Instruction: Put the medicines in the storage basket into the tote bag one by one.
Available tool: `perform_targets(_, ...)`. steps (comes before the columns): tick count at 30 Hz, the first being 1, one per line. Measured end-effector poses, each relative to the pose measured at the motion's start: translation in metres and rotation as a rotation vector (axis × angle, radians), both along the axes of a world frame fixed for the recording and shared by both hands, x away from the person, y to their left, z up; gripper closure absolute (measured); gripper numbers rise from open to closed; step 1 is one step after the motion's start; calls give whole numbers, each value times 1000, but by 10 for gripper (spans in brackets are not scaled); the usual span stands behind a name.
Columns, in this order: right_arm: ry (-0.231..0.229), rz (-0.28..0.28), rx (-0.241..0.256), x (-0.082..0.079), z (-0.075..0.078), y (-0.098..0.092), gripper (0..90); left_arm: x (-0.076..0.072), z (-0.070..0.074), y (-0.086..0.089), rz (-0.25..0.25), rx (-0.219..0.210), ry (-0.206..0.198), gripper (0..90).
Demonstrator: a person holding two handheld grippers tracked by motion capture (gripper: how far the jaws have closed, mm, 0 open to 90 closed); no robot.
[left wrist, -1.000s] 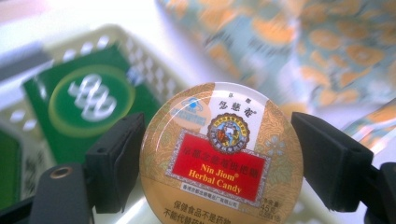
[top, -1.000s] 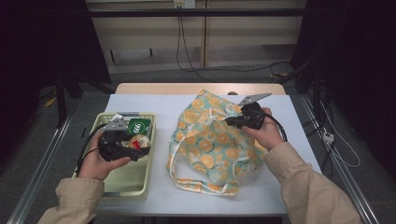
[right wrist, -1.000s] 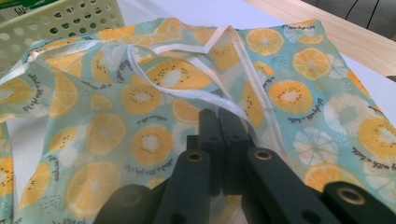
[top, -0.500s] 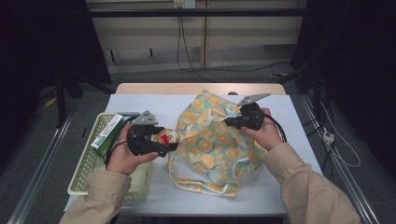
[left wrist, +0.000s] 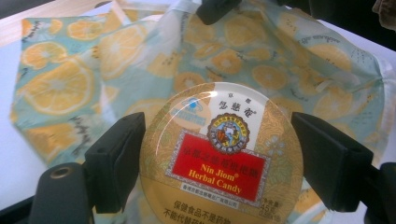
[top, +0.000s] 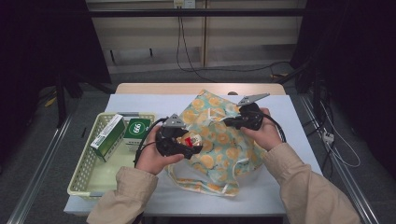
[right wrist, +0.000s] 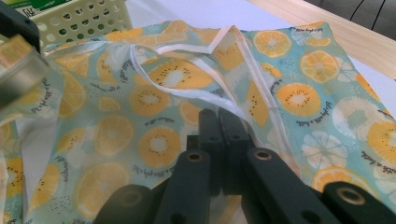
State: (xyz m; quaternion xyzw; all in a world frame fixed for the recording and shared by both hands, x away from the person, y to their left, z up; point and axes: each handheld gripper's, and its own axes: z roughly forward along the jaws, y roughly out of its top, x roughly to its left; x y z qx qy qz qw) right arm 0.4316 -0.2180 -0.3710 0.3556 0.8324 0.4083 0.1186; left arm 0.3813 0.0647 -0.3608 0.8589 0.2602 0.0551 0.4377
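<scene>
Your left gripper (left wrist: 219, 154): jaws pinching candy tin (left wrist: 219, 154) between them | your right gripper (right wrist: 219, 135): jaws pressed together on bag (right wrist: 154, 98) rim

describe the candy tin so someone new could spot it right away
Start at the fruit-print bag in the middle of the table. At its left edge the left gripper holds a round gold tin between its fingers. Its red "Nin Jiom Herbal Candy" label sets it apart from the green boxes in the basket.
</scene>
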Motion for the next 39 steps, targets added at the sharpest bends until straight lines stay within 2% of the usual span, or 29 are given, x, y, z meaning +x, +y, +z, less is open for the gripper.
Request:
perform_targets(3,1,0,0,0,0,0,900,2,-4,-8,-5,4,-4,207)
perform_targets(4,2,0,-1,0,-1,0,900,2,-5,-11,17,21,-17,208)
perform_targets(6,2,0,0,1,-1,-1,900,5,-10,-14,8,9,1,208)
perform_targets(7,2,-1,-1,1,0,-1,900,5,-12,-16,27,28,-12,208)
perform_targets(8,1,-2,0,1,0,-1,900,6,-14,-17,15,15,2,208)
perform_targets(12,1,-2,1,1,0,0,900,9,-22,-24,4,8,14,207)
perform_targets(13,1,-2,1,1,0,0,900,9,-24,-26,3,13,16,208)
perform_targets(14,0,-2,2,1,0,0,900,8,-24,-28,27,30,2,208)
perform_targets(15,0,-2,2,1,0,1,900,10,-26,-28,13,18,15,208)
perform_targets(16,1,-1,2,1,0,1,900,11,-27,-29,9,23,20,208)
perform_targets(17,2,-1,3,2,0,1,900,11,-29,-31,39,39,1,207)
perform_targets(22,-1,-4,2,2,1,3,900,14,-37,-38,19,11,28,207)
perform_targets(28,-2,-12,5,5,2,3,900,10,-35,-46,-12,11,22,207)
perform_targets(29,-1,-13,6,5,2,3,900,9,-34,-47,-13,5,23,207)
perform_targets(30,-1,-14,5,5,2,2,900,7,-34,-49,11,14,11,207)
perform_targets(31,0,-15,7,5,2,2,900,8,-34,-49,-14,0,25,207)
perform_targets(32,-1,-15,6,4,2,3,900,7,-34,-51,-19,-2,24,207)
perform_targets(33,-3,-14,4,4,2,3,900,7,-33,-51,-29,9,28,207)
perform_targets(35,-3,-9,7,4,3,3,900,7,-36,-54,-27,-3,29,207)
perform_targets(39,-1,-8,12,4,3,1,900,10,-40,-56,-18,5,25,207)
